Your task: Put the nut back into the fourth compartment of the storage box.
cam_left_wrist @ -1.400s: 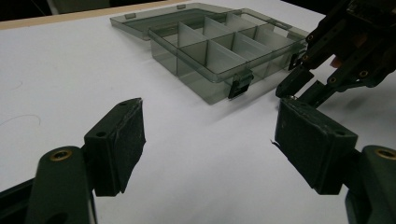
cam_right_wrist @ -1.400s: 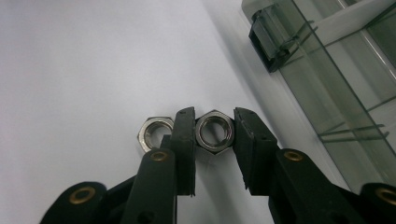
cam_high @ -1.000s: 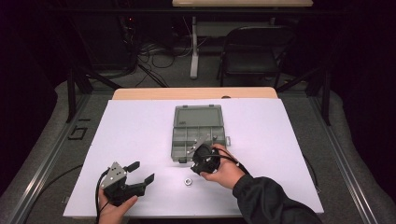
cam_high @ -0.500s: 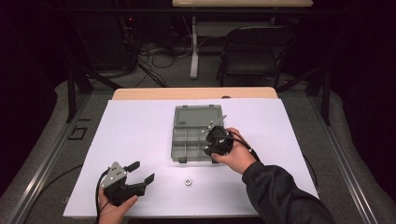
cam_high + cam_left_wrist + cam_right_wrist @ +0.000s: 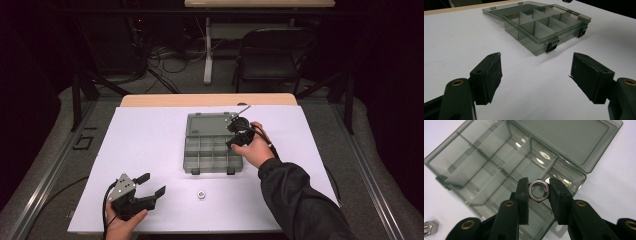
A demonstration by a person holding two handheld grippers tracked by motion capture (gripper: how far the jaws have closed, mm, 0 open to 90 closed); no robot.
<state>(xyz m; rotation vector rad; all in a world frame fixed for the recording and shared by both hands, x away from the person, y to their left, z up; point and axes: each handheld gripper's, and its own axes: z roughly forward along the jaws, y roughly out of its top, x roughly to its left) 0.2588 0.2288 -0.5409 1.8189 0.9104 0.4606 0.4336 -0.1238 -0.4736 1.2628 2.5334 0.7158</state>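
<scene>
Right gripper [image 5: 538,191], centre of its own view, clamps a steel hex nut [image 5: 538,191] between both jaws, above the divided compartments of an open translucent grey organizer box [image 5: 486,167]. A second nut [image 5: 201,194] lies on the white tabletop [image 5: 150,145], lower centre of the high view. Left gripper [image 5: 150,184], lower left, has its jaws spread apart, holding nothing.

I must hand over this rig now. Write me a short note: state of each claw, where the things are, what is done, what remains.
Right claw: shut on a nut, held above the open box, over its right side.
Left claw: open, holding nothing, low at the table's near left edge.
Second nut: on the table in front of the box.
Done: first nut picked up and brought over the box.
Left, most likely: drop it in a compartment, then fetch the second nut.
</scene>
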